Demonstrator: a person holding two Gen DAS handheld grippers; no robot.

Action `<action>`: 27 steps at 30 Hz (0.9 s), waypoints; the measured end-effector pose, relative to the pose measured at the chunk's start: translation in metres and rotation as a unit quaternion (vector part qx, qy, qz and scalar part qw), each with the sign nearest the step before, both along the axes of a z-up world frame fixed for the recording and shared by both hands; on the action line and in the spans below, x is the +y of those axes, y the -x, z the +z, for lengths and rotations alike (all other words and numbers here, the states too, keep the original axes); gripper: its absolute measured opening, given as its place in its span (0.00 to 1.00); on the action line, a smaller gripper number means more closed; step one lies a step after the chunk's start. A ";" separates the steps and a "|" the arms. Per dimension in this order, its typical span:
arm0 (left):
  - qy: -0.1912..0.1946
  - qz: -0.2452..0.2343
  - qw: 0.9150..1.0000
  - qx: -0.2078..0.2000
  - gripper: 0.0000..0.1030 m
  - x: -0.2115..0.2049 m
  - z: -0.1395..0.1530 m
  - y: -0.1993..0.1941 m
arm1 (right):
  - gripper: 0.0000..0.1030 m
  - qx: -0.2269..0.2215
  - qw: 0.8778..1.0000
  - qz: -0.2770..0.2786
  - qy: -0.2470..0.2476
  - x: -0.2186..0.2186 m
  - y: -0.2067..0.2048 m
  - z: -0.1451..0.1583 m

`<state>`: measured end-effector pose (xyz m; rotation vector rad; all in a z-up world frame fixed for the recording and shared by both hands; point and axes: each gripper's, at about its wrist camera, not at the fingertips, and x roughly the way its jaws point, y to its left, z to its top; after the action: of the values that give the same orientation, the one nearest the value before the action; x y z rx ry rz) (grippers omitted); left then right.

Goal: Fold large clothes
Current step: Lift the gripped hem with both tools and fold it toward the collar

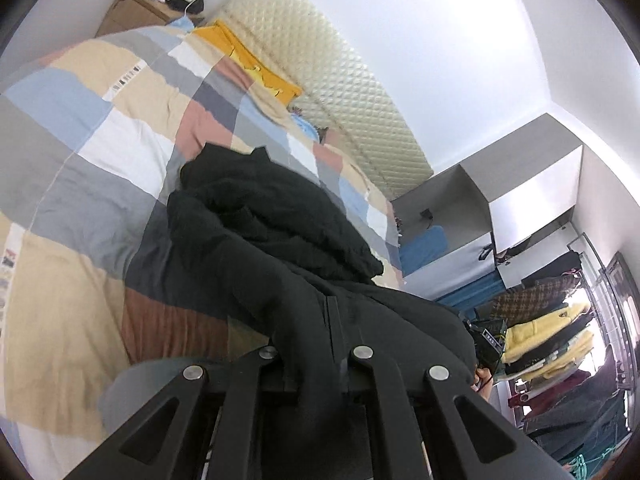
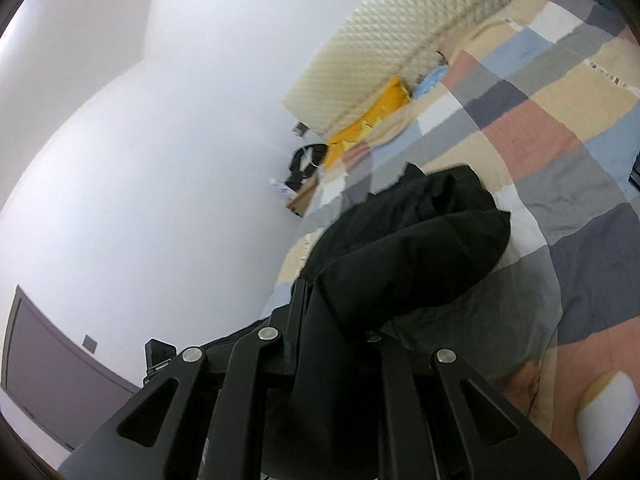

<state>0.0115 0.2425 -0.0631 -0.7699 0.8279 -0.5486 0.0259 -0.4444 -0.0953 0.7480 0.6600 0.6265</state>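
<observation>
Both of my grippers have their fingers pinched on the black jacket [image 1: 280,240]: my left gripper [image 1: 316,344] clamps one edge, my right gripper [image 2: 320,320] another. It hangs bunched above the patchwork quilt [image 1: 100,140] (nothing looks neatly folded yet). I judge the folding barely begun; spreading flat and every fold remain.

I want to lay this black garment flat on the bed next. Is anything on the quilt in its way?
Nothing visible blocks it. Both the left gripper and the right gripper already grip the black garment. The patchwork quilt beyond it is bare; the yellow pillow sits far off by the headboard.
</observation>
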 end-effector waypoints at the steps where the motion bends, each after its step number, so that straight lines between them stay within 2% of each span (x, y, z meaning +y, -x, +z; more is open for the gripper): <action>1: 0.001 0.001 1.000 -0.003 0.06 -0.003 0.004 0.008 | 0.11 -0.011 1.000 0.003 -0.003 -0.002 0.010 0.006; 8: -0.012 -0.017 0.998 -0.053 0.06 -0.015 0.041 0.065 | 0.11 -0.039 0.999 -0.012 -0.030 -0.027 0.052 0.027; 12: -0.023 -0.016 0.997 -0.067 0.06 -0.018 0.056 0.071 | 0.11 -0.042 0.999 -0.015 -0.030 -0.030 0.055 0.035; 16: -0.029 -0.007 0.997 -0.066 0.07 -0.020 0.061 0.050 | 0.11 -0.020 0.999 -0.025 -0.032 -0.032 0.031 0.034; 19: -0.076 0.005 0.993 -0.085 0.07 -0.028 0.073 0.023 | 0.11 -0.005 0.999 -0.033 -0.031 -0.036 0.010 0.035; 22: -0.077 0.017 0.994 -0.079 0.07 -0.031 0.079 -0.016 | 0.11 0.012 0.998 -0.051 -0.030 -0.036 -0.025 0.037; 27: -0.126 0.037 0.989 -0.075 0.07 -0.038 0.089 -0.075 | 0.11 0.029 0.997 -0.074 -0.015 -0.030 -0.079 0.043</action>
<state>0.0868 0.2049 0.0254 -0.5193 0.7100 -0.4211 0.1044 -0.4743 -0.0519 0.8383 0.6429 0.4819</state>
